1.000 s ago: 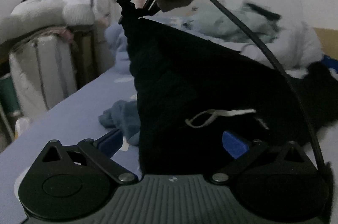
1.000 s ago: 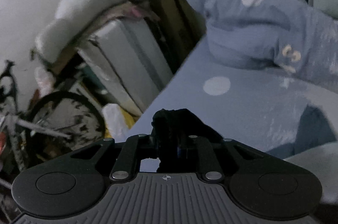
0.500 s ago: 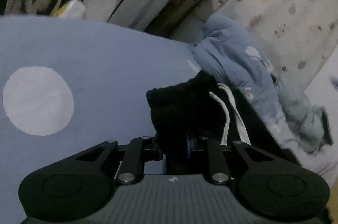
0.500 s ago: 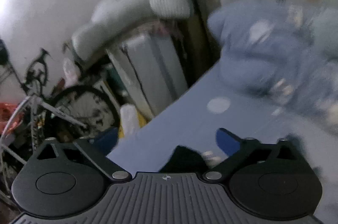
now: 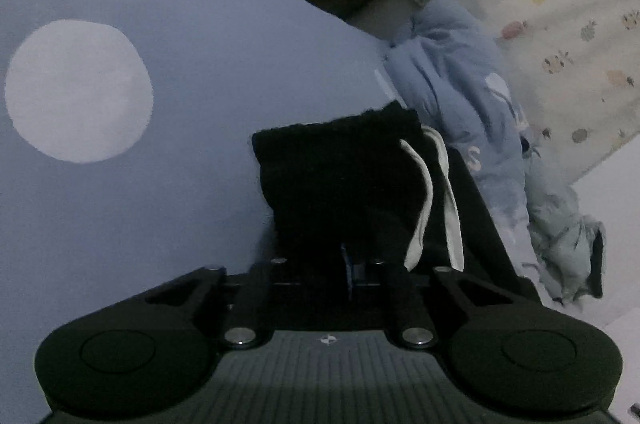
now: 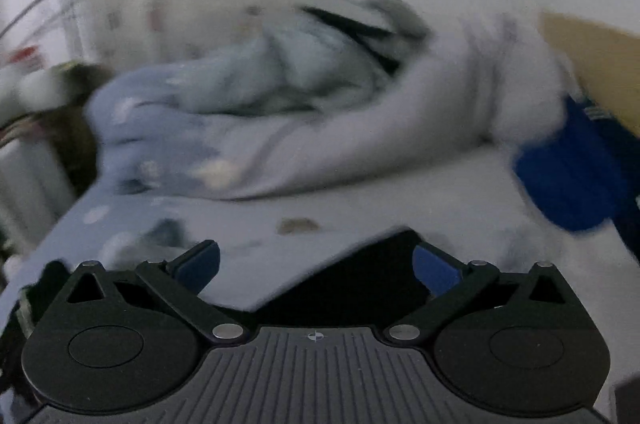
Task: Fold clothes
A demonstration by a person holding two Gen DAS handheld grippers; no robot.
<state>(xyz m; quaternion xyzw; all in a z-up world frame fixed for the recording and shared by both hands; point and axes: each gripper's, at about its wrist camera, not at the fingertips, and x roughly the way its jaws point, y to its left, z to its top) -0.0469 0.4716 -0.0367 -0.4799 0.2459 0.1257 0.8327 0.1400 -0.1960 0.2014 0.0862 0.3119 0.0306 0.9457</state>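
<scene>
Closing on dark cloth, your left gripper (image 5: 352, 264) has its jaws drawn nearly together, pads pinching a bunched edge of the black garment (image 5: 340, 176), which lies on the blue bed sheet (image 5: 180, 36). Two white drawstrings (image 5: 436, 200) trail over the garment just right of the pinch. Your right gripper (image 6: 316, 264) stands wide apart, gripping nothing; a corner of the same black garment (image 6: 360, 276) lies below and between its blue pads (image 6: 434, 270). That view is blurred. A heap of pale blue clothes (image 6: 224, 120) sits beyond.
</scene>
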